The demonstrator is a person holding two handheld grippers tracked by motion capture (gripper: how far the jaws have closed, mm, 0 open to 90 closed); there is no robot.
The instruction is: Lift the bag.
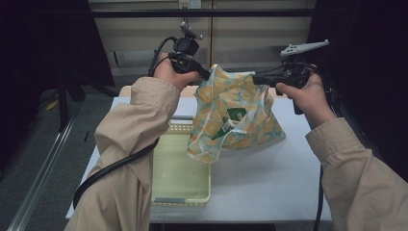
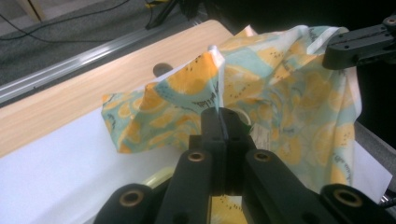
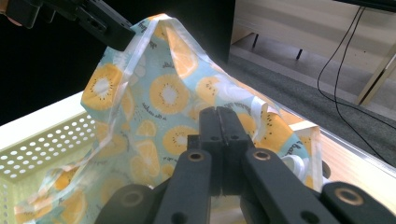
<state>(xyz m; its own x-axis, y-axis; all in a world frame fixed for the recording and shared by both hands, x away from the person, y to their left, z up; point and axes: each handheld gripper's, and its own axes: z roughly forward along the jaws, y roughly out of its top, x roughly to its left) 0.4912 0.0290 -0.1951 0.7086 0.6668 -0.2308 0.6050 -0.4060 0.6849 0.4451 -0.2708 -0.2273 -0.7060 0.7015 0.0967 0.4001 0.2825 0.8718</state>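
Observation:
A clear plastic bag (image 1: 240,103) printed with orange and kiwi slices on teal hangs above the table, stretched between both grippers. My left gripper (image 1: 209,74) is shut on the bag's upper left edge; in the left gripper view the jaws (image 2: 222,113) pinch the bag (image 2: 280,93) at a fold. My right gripper (image 1: 256,77) is shut on the upper right edge, and its jaws (image 3: 219,112) clamp the bag (image 3: 163,93) in the right gripper view. Something green and white (image 1: 235,119) shows through the bag. The bag's lower corner droops over the basket.
A pale yellow perforated basket (image 1: 180,178) stands on the white table (image 1: 269,183) at the left, under the bag's low corner. A wooden ledge (image 2: 116,77) runs along the table's far side. Dark panels stand on both sides.

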